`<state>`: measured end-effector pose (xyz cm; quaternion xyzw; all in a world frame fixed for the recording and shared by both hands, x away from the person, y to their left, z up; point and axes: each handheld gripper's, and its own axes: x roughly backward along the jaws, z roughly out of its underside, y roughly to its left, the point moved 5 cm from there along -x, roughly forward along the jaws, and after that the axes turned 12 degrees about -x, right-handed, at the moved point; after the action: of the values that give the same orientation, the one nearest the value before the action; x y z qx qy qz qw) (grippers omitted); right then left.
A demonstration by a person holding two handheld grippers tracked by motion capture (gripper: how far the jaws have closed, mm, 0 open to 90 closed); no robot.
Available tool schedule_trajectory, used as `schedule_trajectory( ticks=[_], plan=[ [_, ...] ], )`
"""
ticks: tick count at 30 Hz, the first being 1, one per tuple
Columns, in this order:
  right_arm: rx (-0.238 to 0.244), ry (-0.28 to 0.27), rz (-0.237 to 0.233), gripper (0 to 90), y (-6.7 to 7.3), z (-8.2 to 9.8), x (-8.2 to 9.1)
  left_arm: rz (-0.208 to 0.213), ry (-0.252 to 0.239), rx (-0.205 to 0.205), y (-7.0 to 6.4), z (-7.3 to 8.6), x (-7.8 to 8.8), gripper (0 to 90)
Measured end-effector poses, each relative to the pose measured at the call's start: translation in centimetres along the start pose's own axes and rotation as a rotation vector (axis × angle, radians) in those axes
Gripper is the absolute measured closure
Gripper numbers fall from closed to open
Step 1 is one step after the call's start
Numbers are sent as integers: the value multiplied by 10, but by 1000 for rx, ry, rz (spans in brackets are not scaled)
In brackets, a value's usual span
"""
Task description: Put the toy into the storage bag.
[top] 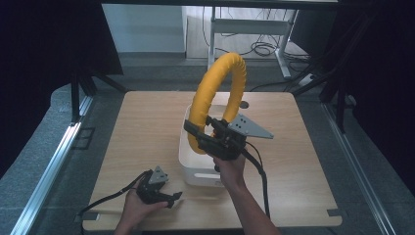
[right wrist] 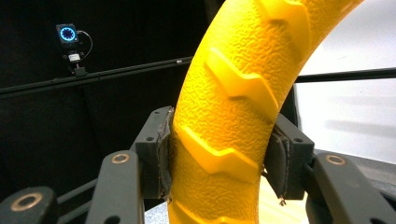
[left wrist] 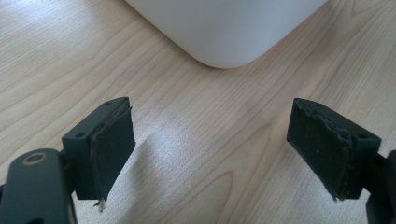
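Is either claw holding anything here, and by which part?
The right claw is shut on the yellow textured ridged ring, clamping its tube across the lower part. The left claw is open over the wooden table, holding nothing.

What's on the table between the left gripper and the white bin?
Nothing: bare light wooden table lies between the open left gripper and the rounded white plastic bin, seen in the left gripper view.
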<state>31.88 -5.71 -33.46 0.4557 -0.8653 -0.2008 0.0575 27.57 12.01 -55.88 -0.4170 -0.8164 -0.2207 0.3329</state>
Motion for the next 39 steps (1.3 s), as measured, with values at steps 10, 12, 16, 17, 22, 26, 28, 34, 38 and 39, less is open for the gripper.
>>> schedule_trajectory(
  ticks=[10, 12, 16, 17, 22, 26, 28, 34, 38, 39],
  plan=[
    [-14, 13, -1, 483, 2, 13, -6, 4, 5, -1, 0, 0, -1, 151],
    [-15, 19, -1, 483, 1, 16, -7, 5, 4, -1, 0, 0, -1, 151],
    [-21, 18, 6, 483, 2, 20, -8, 3, 1, 3, -1, 0, -2, 151],
    [-20, 21, 7, 483, 2, 21, -9, 4, 2, 3, -1, 0, -2, 151],
    [-27, 21, 11, 482, 0, 26, -10, 5, 3, 3, -1, 0, -2, 151],
    [-30, 16, 17, 482, -1, 29, -11, 6, 4, 2, -1, 0, -2, 151],
    [-37, 12, 19, 482, -2, 31, -11, 6, 5, 1, -1, 1, -3, 151],
    [-40, 9, 32, 482, -4, 37, -13, 5, 6, -1, -1, 1, -3, 151],
    [-54, 13, 39, 482, -7, 42, -14, 6, 6, -1, -1, 1, -3, 152],
    [-54, 15, 41, 482, -8, 43, -14, 6, 7, -2, -1, 1, -3, 151]
  ],
)
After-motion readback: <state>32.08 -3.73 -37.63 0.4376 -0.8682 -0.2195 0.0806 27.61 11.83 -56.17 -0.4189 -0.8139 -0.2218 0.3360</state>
